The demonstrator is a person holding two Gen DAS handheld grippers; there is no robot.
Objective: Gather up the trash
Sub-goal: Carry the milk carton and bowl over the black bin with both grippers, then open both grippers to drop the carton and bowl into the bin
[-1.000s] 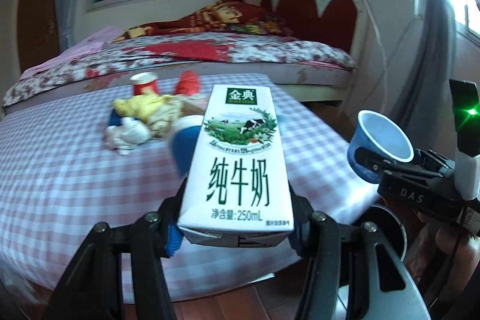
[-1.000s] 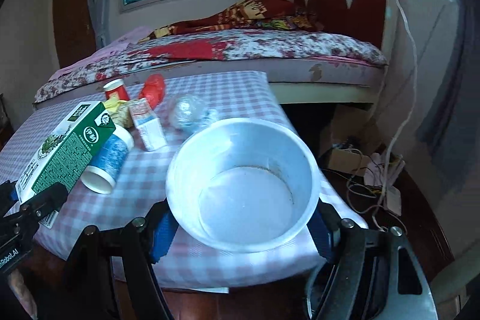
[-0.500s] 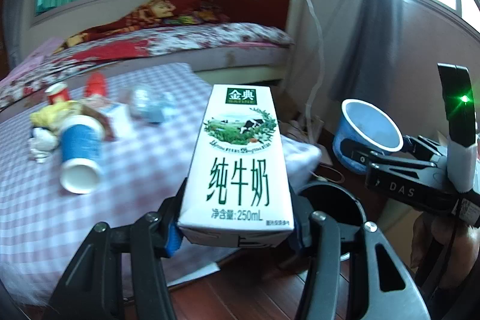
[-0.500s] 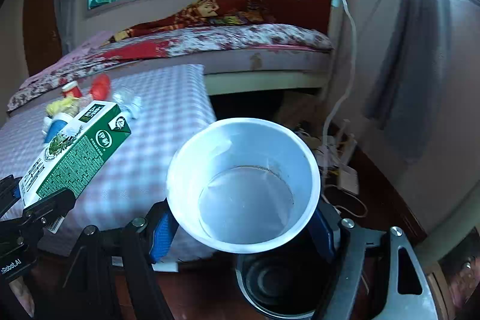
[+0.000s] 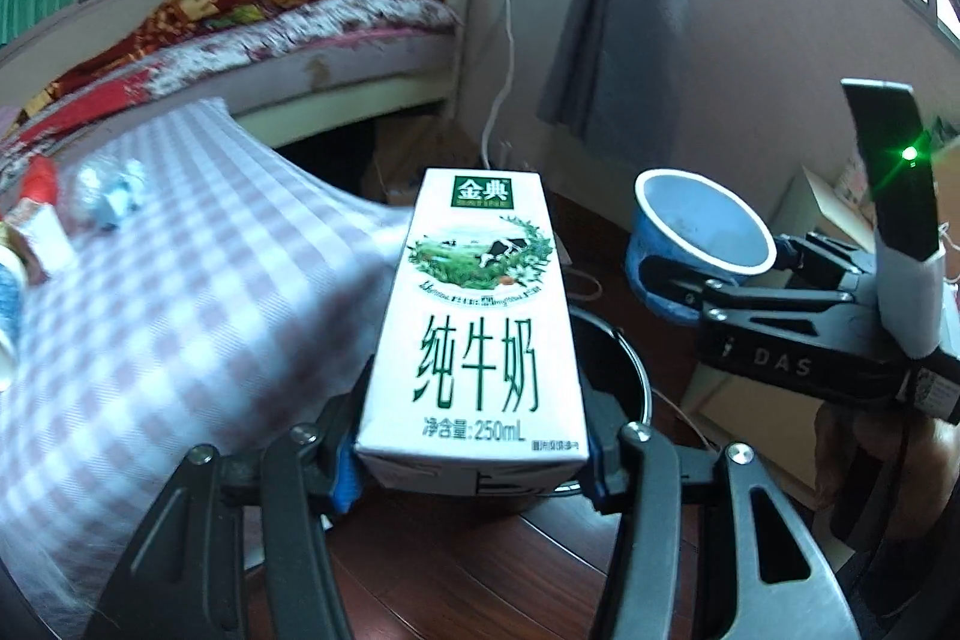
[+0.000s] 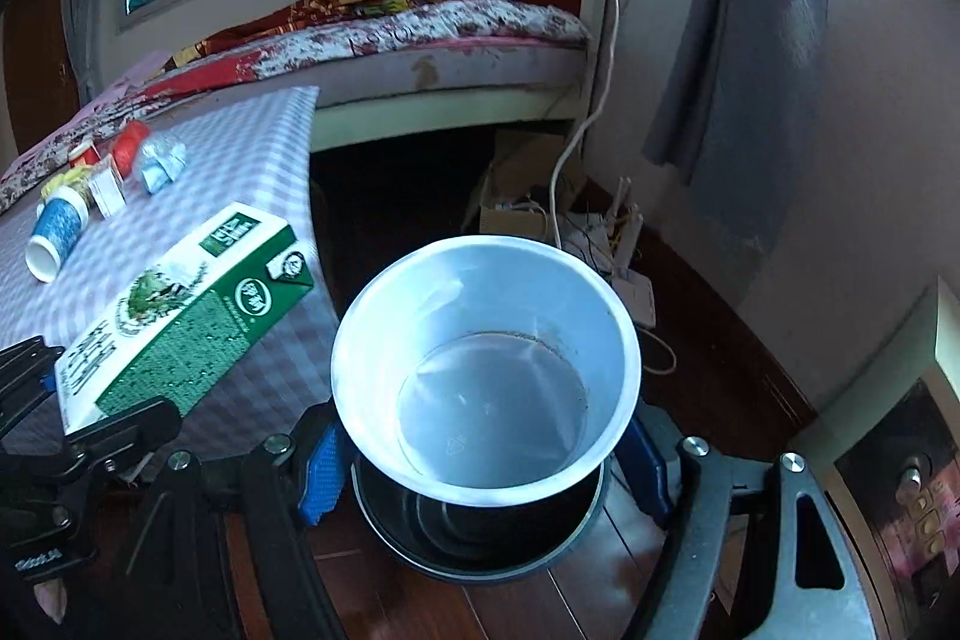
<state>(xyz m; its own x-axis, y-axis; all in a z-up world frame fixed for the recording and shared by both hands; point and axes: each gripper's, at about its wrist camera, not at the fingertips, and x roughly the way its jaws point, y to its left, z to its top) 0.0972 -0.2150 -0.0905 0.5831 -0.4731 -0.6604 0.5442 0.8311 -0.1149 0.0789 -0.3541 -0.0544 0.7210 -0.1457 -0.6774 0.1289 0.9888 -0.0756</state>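
several scraps (image 6: 108,178) on checked table (image 6: 240,148) behind carton (image 6: 180,310)

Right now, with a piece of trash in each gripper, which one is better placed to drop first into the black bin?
Right. The right gripper holds the paper cup directly above the black bin. The left gripper holds the milk carton nearer the checkered table, with the bin mostly behind it.

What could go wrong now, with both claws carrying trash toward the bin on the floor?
The cup in the right claw sits over the black bin, but the milk carton in the left claw hangs partly over the bin's rim, so releasing now may drop it on the floor. The claws are also close together and could bump.
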